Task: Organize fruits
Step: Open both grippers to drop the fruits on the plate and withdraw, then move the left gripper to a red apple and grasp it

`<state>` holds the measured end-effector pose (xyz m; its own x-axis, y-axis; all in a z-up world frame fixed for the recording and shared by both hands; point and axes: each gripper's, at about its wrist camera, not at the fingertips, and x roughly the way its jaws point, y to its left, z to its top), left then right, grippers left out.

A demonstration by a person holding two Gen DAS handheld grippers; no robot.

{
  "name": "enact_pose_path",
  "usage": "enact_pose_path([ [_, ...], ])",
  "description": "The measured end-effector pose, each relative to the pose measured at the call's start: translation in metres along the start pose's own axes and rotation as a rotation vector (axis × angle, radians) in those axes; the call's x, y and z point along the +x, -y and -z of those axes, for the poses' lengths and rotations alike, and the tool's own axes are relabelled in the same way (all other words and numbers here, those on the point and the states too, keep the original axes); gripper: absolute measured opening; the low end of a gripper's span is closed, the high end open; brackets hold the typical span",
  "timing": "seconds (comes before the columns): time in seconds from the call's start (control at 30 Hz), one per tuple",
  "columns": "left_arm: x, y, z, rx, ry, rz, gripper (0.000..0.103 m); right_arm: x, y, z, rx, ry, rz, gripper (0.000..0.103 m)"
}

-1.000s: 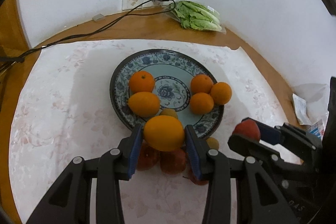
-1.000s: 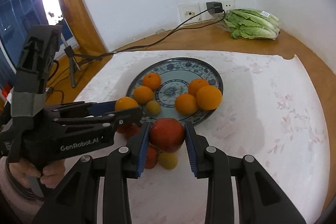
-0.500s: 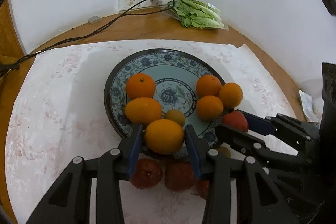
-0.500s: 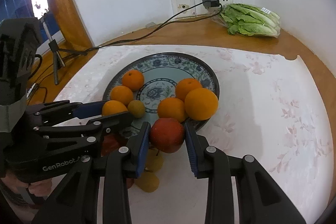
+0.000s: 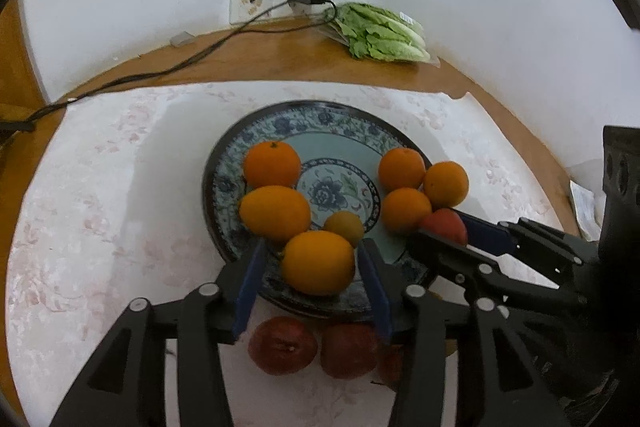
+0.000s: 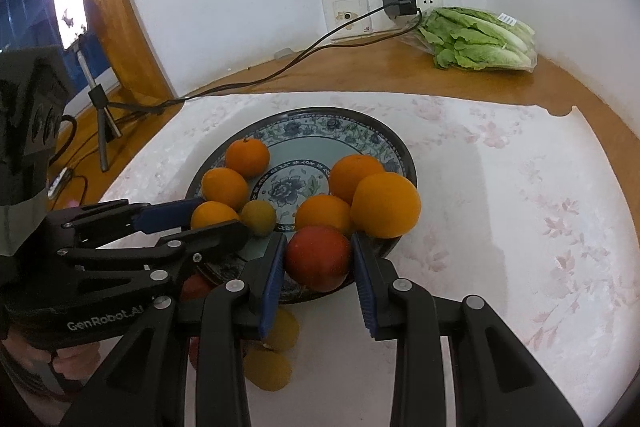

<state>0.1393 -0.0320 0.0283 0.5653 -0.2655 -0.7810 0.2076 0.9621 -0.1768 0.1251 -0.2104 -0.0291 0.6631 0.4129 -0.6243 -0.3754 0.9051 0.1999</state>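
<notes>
From the left wrist: the left gripper [image 5: 313, 277] has its jaws opening around a large orange [image 5: 318, 262] that sits on the near rim of the plate [image 5: 332, 119]. Gaps show on both sides of the fruit, so the pads no longer press it. It lies just nearer than a small yellow-green fruit [image 5: 343, 223] and beside another orange [image 5: 275, 213]. Two red apples [image 5: 283, 345] lie off the plate, on the cloth just below its near rim. To finish well, the jaws should spread fully and draw straight back, so neither pad nudges the orange off the rim.

From the right wrist: the right gripper [image 6: 318, 269] is clamped on a red apple [image 6: 318, 257], held over the plate's near rim, touching or nearly touching the orange pile [image 6: 386, 205] at the plate's right side. A good placement would seem to need a bare patch of plate, lowering until the apple rests before letting go, and keeping clear of the left gripper beside it. Yellow fruits [image 6: 267, 369] wait on the cloth below the plate.
</notes>
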Motion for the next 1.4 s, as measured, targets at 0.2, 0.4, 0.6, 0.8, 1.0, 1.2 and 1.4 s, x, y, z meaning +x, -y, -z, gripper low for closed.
enact_pose_path([
  [0.2, -0.018, -0.003, 0.003, -0.004, 0.024, -0.007, 0.074, -0.008, 0.005, 0.001, 0.031, 0.022, -0.022, 0.042],
  [0.4, -0.037, -0.008, 0.011, -0.026, 0.036, -0.009, 0.074, -0.024, -0.002, 0.004, 0.025, 0.048, -0.028, 0.043],
  [0.6, -0.043, -0.016, 0.024, -0.065, 0.016, -0.033, 0.074, -0.039, -0.005, 0.016, 0.041, 0.046, -0.022, 0.043],
  [0.8, -0.043, -0.024, 0.033, -0.1, 0.008, -0.043, 0.074, -0.046, -0.007, 0.035, 0.064, 0.026, 0.001, 0.043],
  [1.0, -0.039, -0.028, 0.038, -0.095, 0.006, -0.105, 0.074, -0.048, -0.003, 0.05, 0.102, 0.019, -0.005, 0.043],
  [1.2, -0.041, -0.031, 0.04, -0.105, 0.028, -0.106, 0.073, -0.048, -0.003, 0.056, 0.109, 0.019, -0.006, 0.043],
  [1.4, -0.051, -0.037, 0.044, -0.127, 0.061, -0.14, 0.068, -0.051, -0.003, 0.06, 0.108, 0.027, -0.016, 0.043],
])
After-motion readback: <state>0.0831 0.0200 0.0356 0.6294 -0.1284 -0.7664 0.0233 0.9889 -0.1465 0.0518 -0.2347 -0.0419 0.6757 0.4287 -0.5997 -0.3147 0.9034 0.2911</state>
